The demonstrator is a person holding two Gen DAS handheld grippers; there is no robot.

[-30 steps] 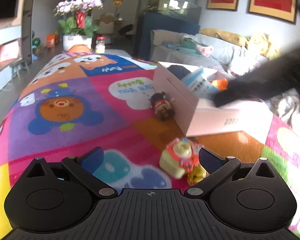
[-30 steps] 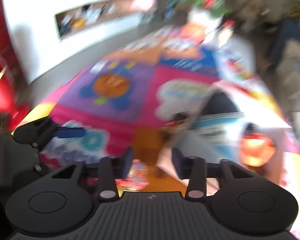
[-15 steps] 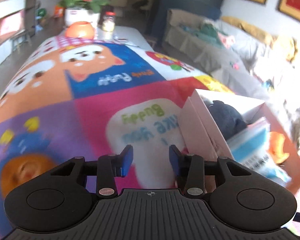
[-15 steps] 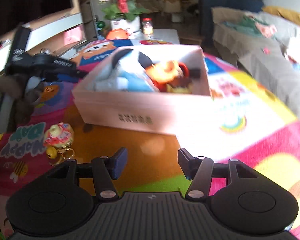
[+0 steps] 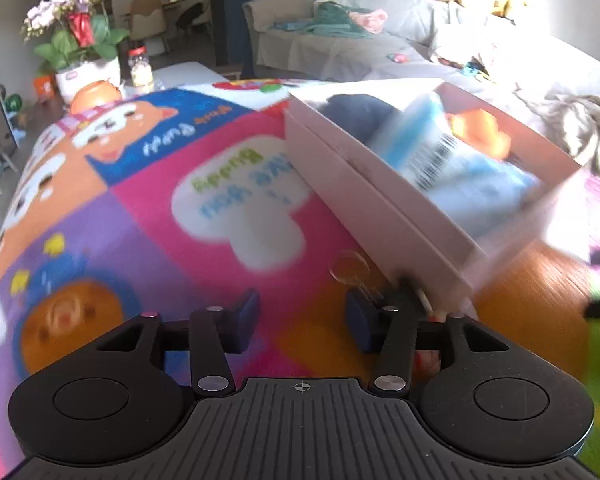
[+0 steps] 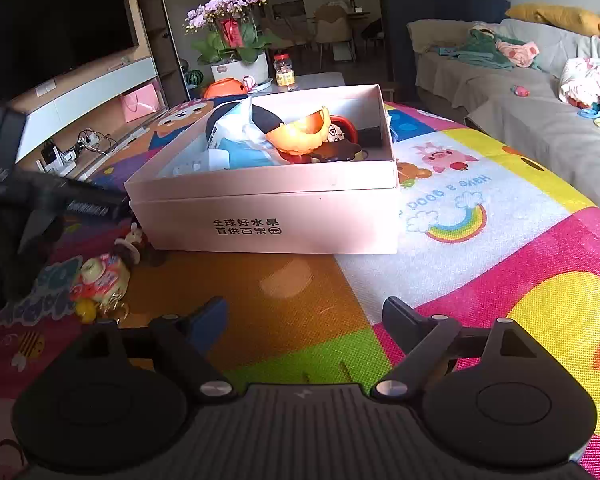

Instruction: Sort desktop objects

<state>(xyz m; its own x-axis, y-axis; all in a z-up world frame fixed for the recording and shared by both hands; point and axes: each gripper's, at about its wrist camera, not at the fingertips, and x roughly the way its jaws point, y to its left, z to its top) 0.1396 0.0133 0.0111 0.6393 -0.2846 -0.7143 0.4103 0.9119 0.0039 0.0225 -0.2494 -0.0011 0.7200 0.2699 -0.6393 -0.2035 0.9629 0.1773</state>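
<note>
box: pink box (image 6: 268, 216) sits mid-mat (image 6: 440, 264), already holding several things; its long printed side faces the right gripper (image 6: 304, 316)
loose toys: yellow-and-pink toy (image 6: 102, 282) and small brown plush (image 6: 130, 246) lie on the mat by the box's near left corner; well left of the right jaws
left gripper (image 5: 302, 312): jaws narrow, nothing visibly between them; whether pressed shut I cannot tell; the box's near corner (image 5: 452, 280) lies just right of its right finger
right jaws: spread wide, having just been opening; empty
nearer hand: judging by position, the left one
</note>
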